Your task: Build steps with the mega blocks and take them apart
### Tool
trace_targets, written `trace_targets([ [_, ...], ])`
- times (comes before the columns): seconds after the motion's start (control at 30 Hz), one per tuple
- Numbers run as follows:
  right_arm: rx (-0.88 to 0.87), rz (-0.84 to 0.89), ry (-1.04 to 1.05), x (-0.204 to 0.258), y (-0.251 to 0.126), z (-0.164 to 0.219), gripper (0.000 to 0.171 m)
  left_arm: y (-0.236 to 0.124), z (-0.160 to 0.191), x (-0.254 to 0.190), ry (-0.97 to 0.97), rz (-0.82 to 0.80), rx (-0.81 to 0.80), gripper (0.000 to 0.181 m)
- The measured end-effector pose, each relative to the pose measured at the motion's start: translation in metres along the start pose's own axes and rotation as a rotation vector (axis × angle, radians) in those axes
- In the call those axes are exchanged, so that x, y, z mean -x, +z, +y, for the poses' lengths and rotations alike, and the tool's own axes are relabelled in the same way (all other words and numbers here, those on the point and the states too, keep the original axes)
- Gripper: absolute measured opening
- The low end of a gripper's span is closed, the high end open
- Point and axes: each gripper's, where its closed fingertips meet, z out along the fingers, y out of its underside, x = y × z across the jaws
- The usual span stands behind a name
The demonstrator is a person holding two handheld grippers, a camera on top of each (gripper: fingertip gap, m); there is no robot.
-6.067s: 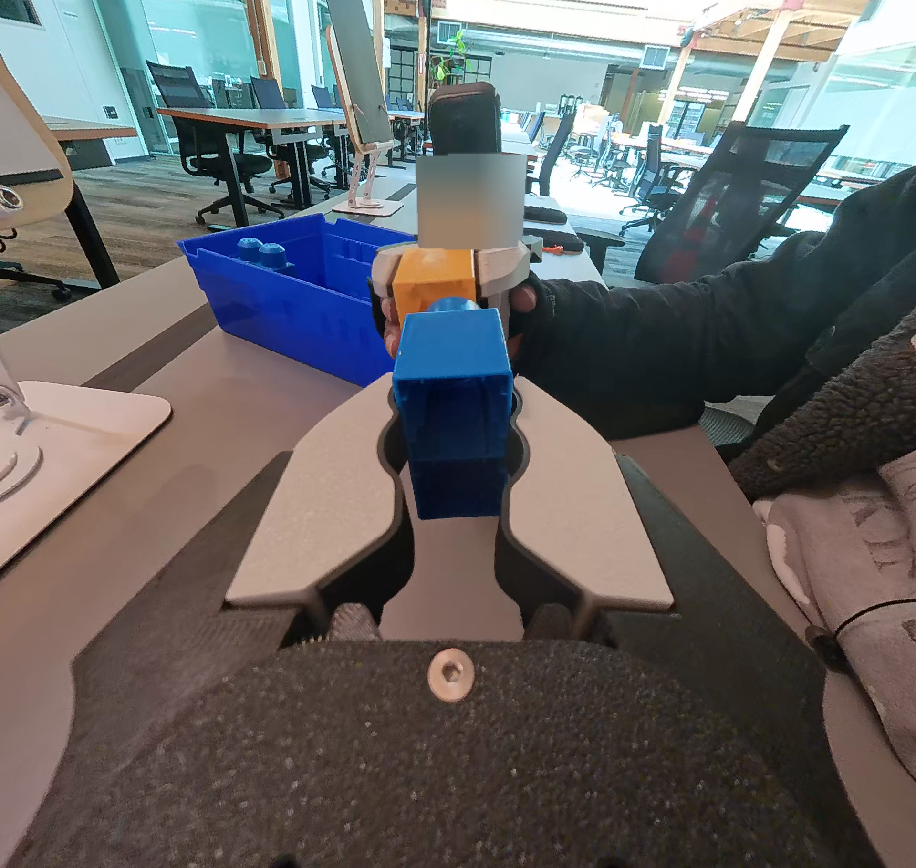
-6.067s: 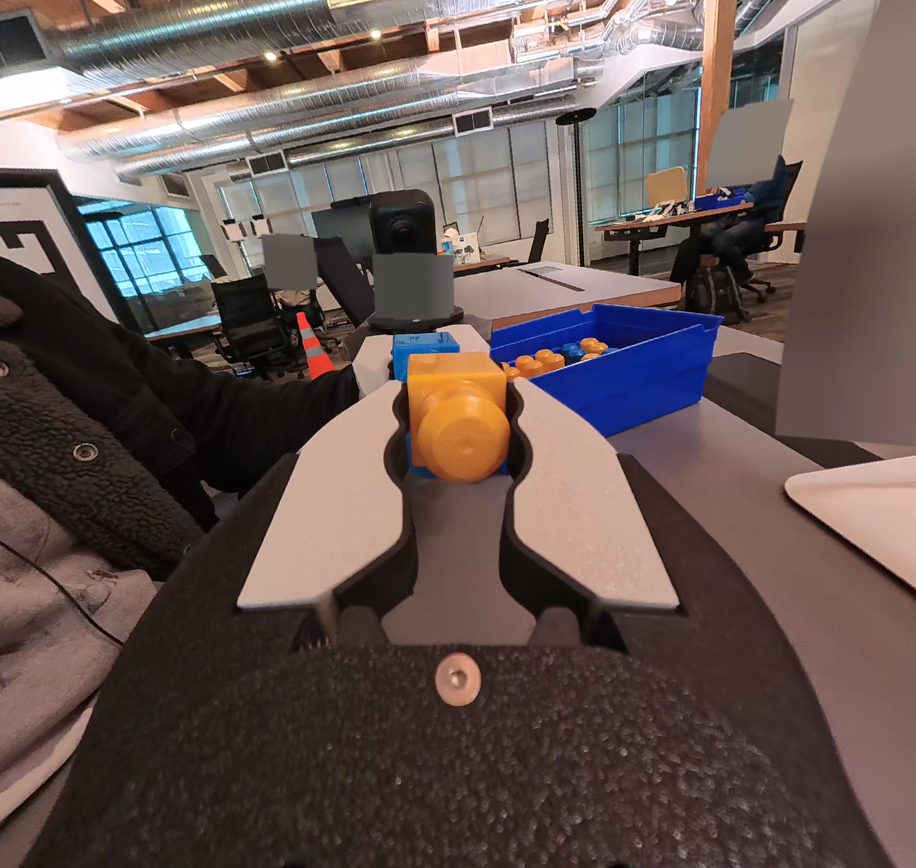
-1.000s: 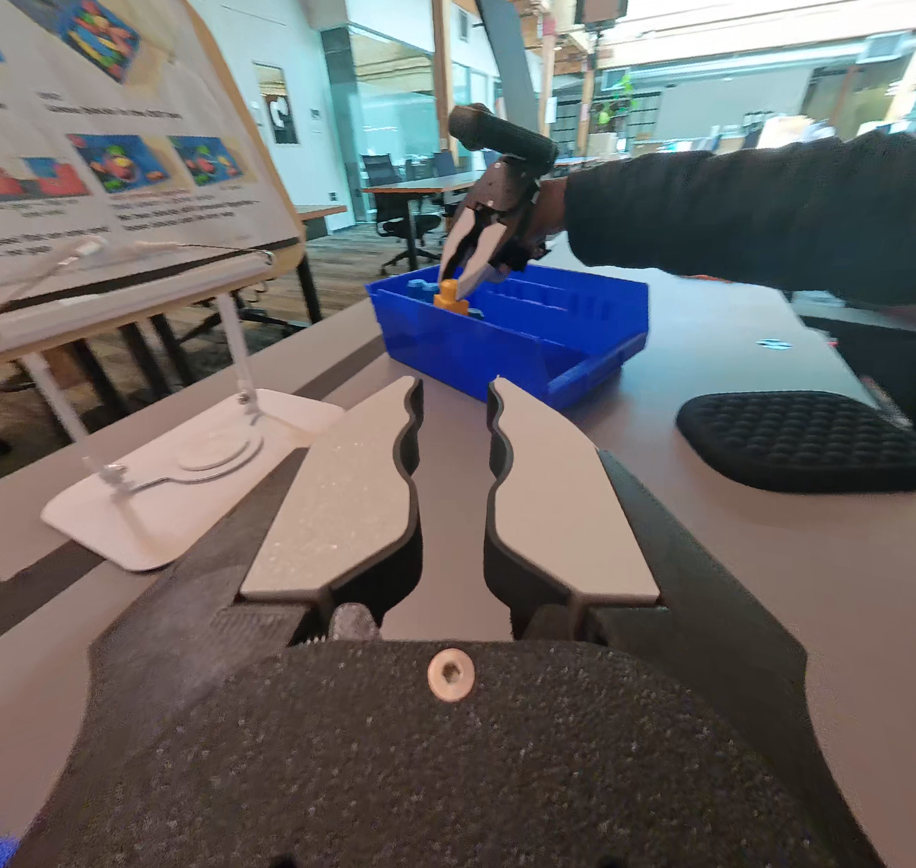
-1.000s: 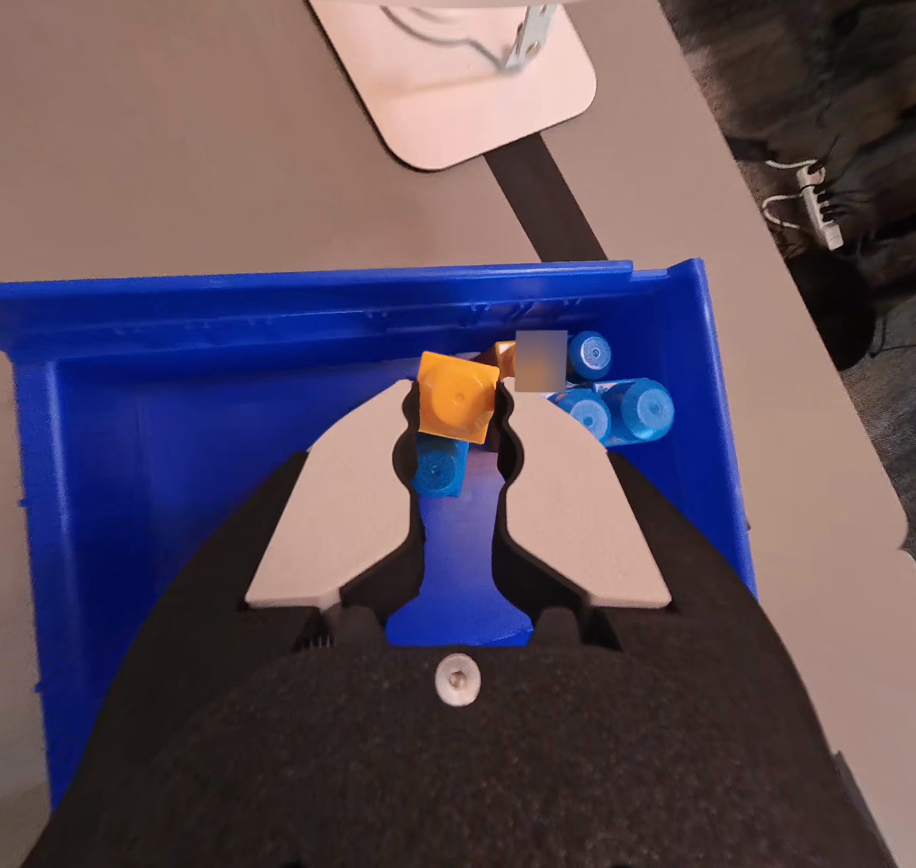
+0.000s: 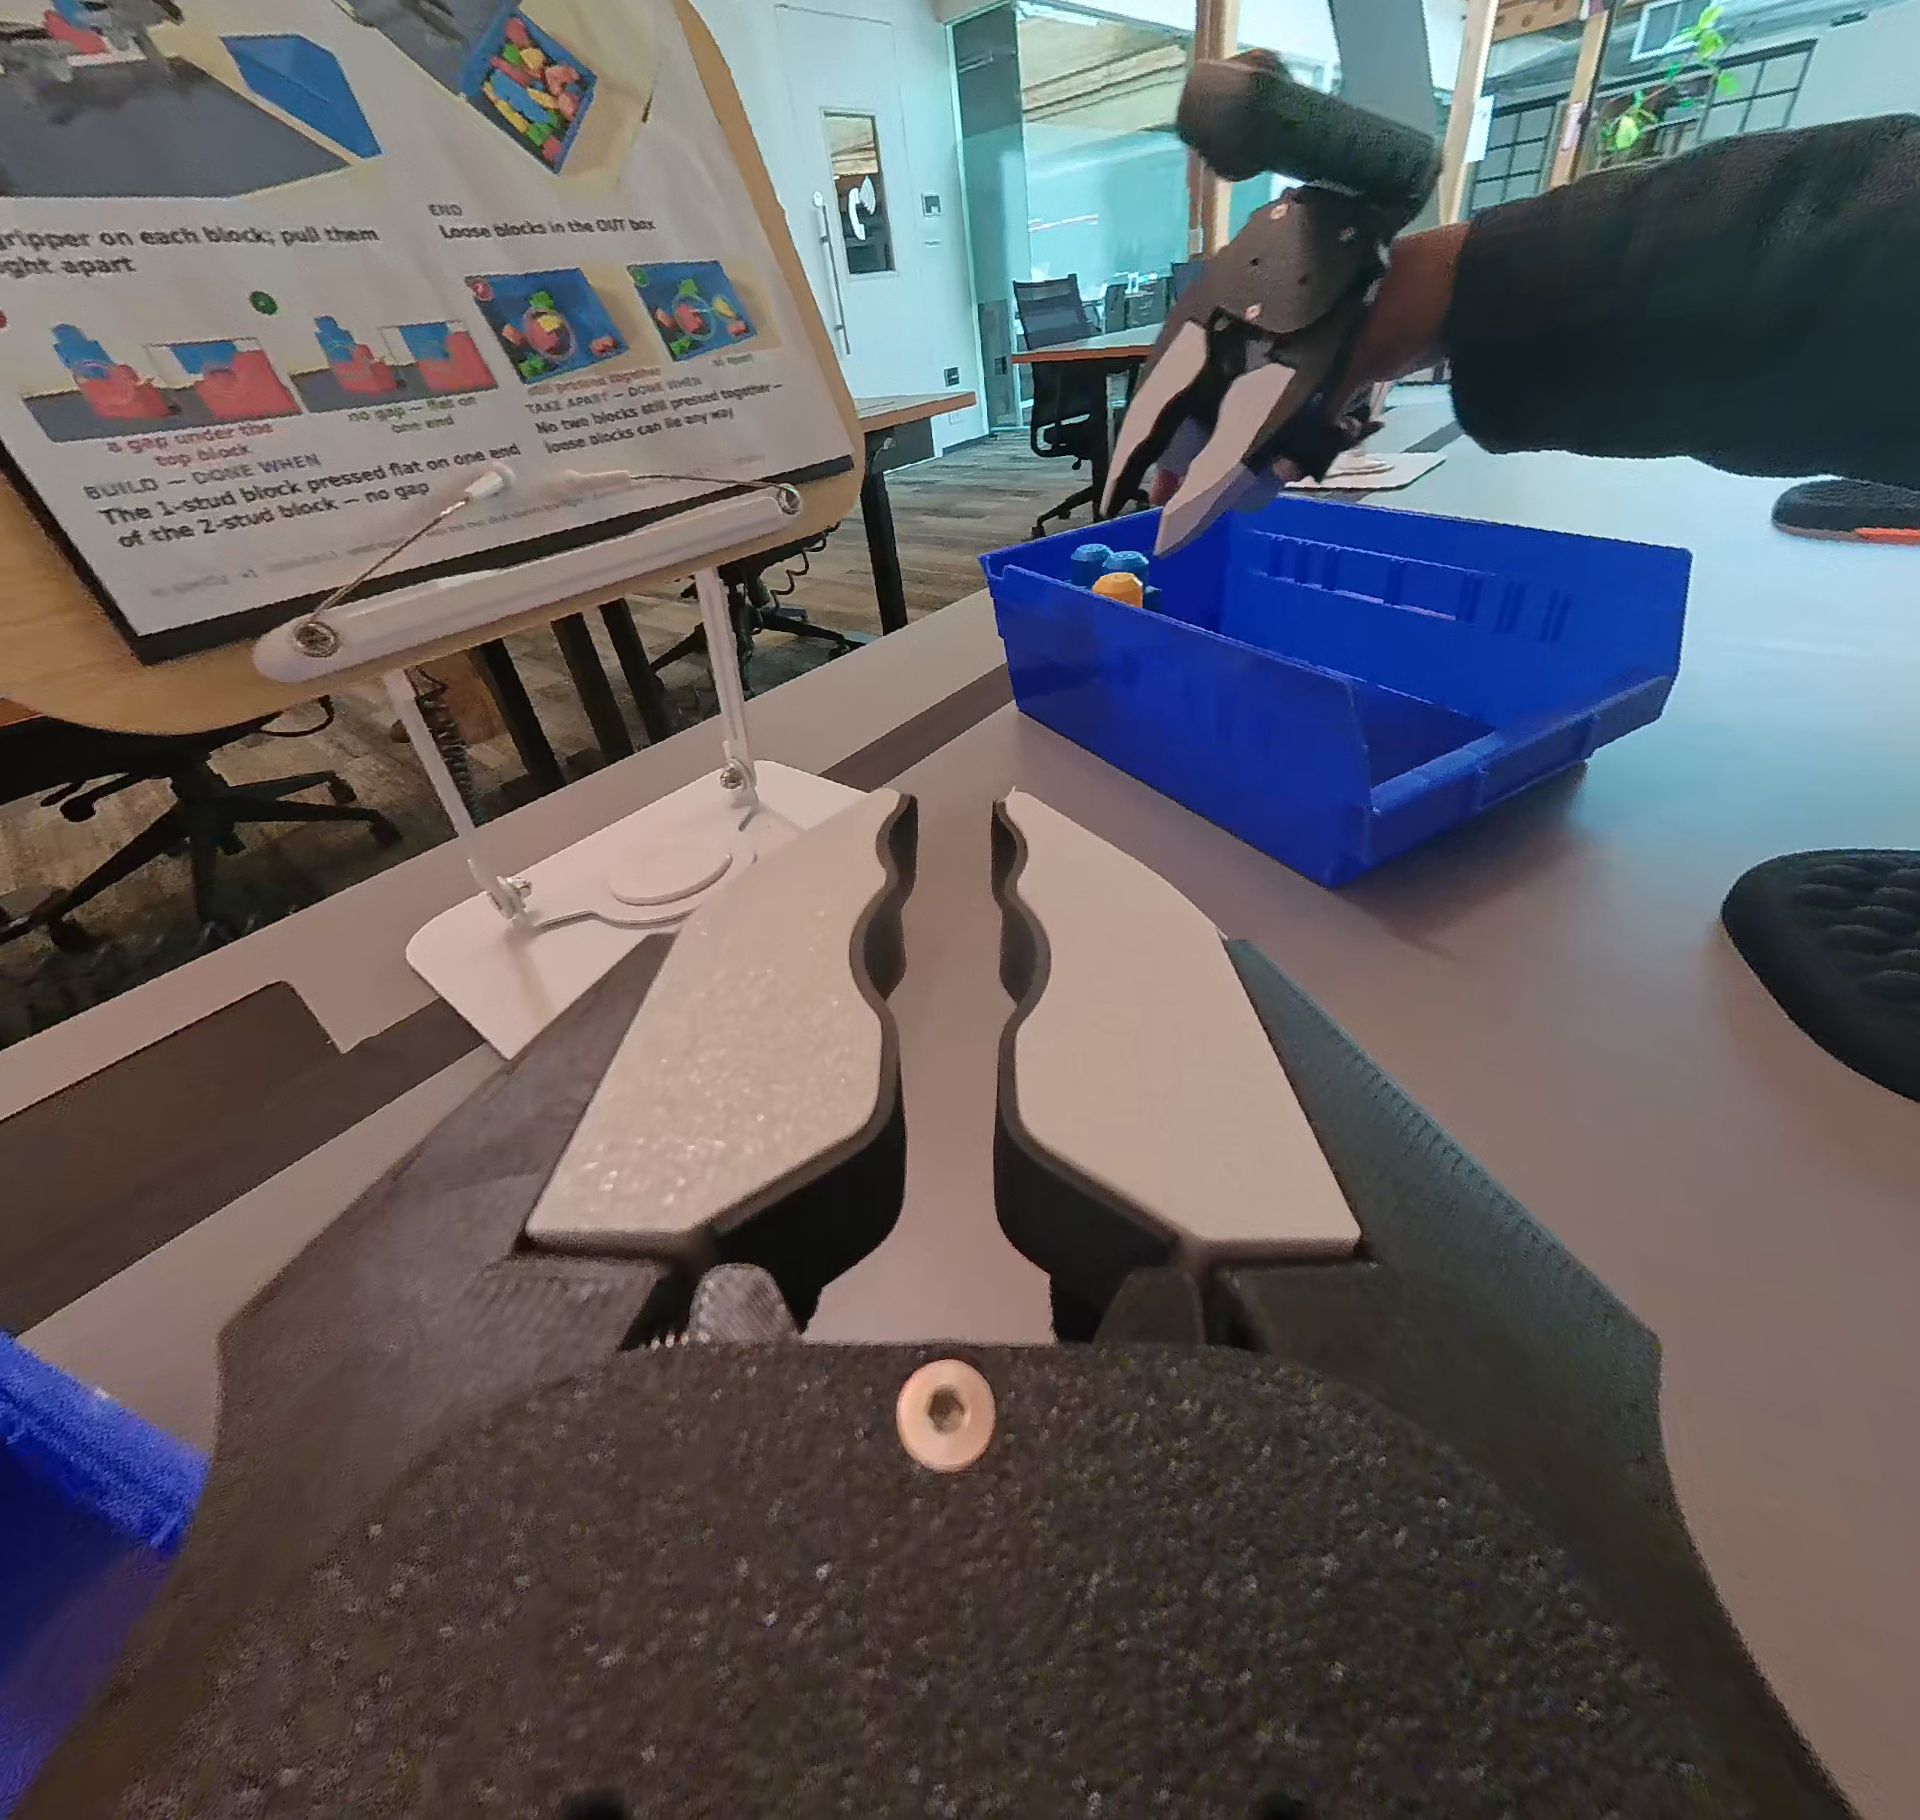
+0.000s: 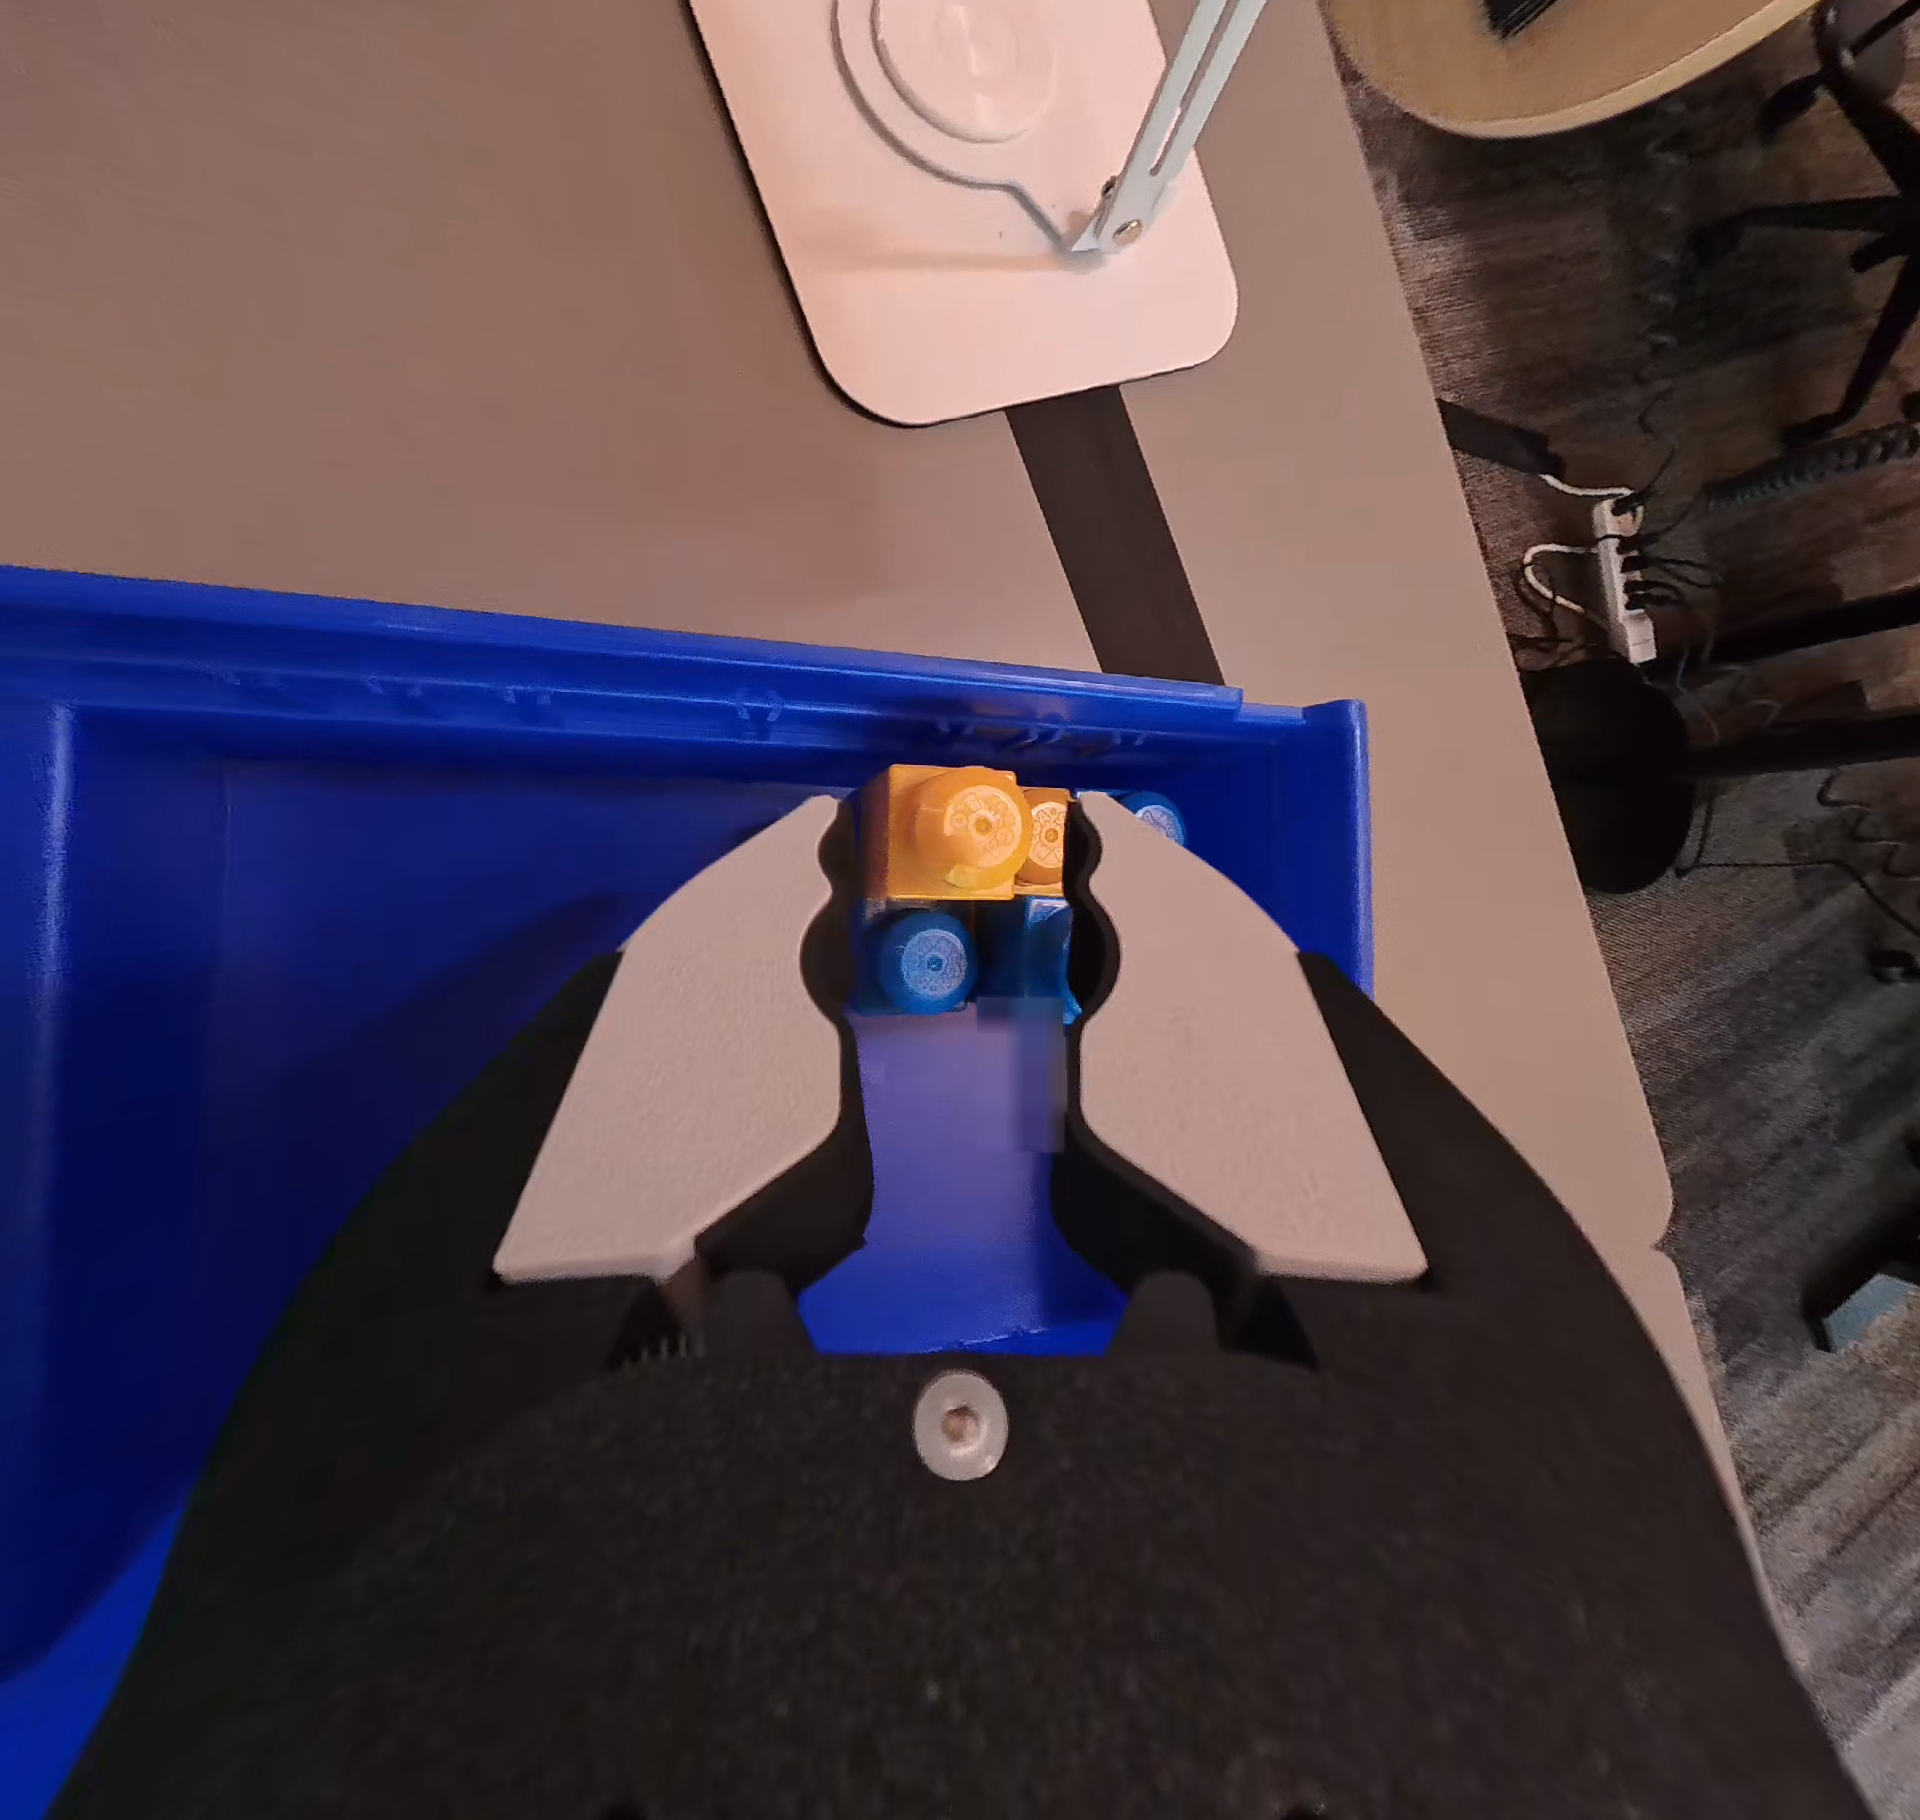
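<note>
Left claw [image 5: 951,825] hangs low over the grey surface [image 5: 1455,1022] with nothing between its fingers; a narrow gap separates them, so it stands slightly open and empty. Just past its tips sits the white base plate of a document stand [image 5: 582,913], whose thin legs carry a tilted board with a printed instruction sheet [image 5: 364,212]. At the lower left edge of this view a blurred piece of blue plastic [image 5: 73,1479] shows. To the right a black textured pad [image 5: 1860,960] lies on the surface.

Farther out rests a blue bin [image 5: 1351,721]. Right claw [image 5: 1153,513], held by a person's hand with a dark sleeve [image 5: 1704,295], points down into the bin's far left corner, its fingers spread above the blocks.

From the right wrist view, looking straight down, the right claw [image 6: 961,814] is open and grips nothing. Between its fingertips, in the bin's corner against the wall [image 6: 623,690], lies an orange mega block [image 6: 951,840] beside a blue mega block [image 6: 914,960]; whether the two are joined cannot be told. More orange and blue studs [image 6: 1049,835] crowd just to the right, partly hidden by the right finger. Beyond the bin the stand's base plate [image 6: 977,160] lies on the surface, with office floor and a power strip [image 6: 1621,575] off the edge.
</note>
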Motion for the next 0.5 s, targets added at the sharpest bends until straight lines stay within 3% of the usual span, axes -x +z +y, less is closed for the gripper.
trace_targets([
  [0.17, 0.054, 0.045, 0.037, 0.008, 0.0, 0.014, 0.04, -0.004, -0.004, 0.011, -0.044, -0.031, 0.001, 0.014],
  [0.4, 0.157, 0.075, 0.105, 0.012, 0.027, 0.042, 0.041, -0.012, -0.012, 0.024, -0.039, -0.078, -0.019, 0.013],
  [0.5, 0.184, 0.104, 0.116, 0.011, 0.035, 0.046, 0.032, -0.013, -0.013, 0.027, -0.045, -0.086, -0.02, 0.013],
])
